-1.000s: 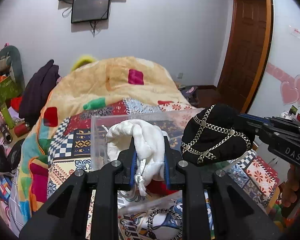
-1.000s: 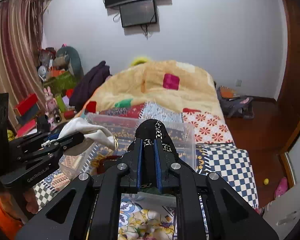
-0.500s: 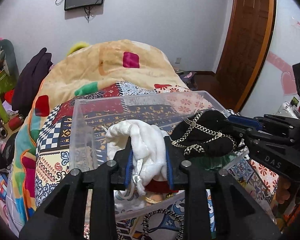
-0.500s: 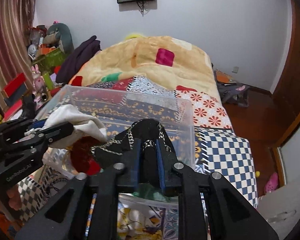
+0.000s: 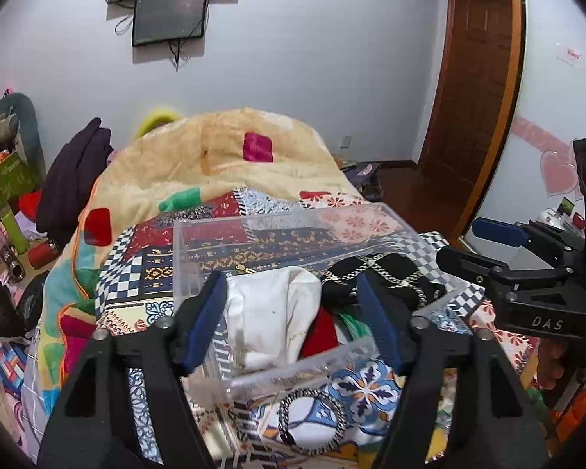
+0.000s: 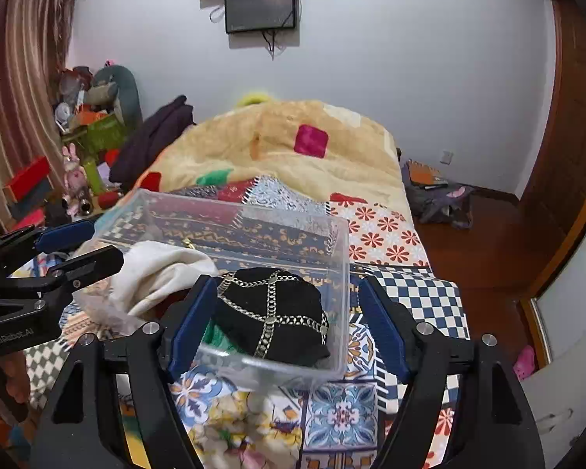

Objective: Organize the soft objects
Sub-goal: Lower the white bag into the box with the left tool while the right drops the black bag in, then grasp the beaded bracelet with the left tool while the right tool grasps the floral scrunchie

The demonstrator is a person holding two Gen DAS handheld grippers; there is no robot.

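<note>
Since half a second earlier both grippers had let go, the left gripper [image 5: 291,320] spread wide over the white cloth bag [image 5: 269,312] and the right gripper [image 6: 285,328] over the black chain-trimmed hat [image 6: 271,312], both lying in the clear plastic bin [image 6: 342,258] on the bed, so this pair looked stowed

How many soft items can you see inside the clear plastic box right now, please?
4: a white cloth on the left of the clear box, a black chain-trimmed piece on the right, a red item and a green item partly buried between them. More may be hidden underneath.
</note>
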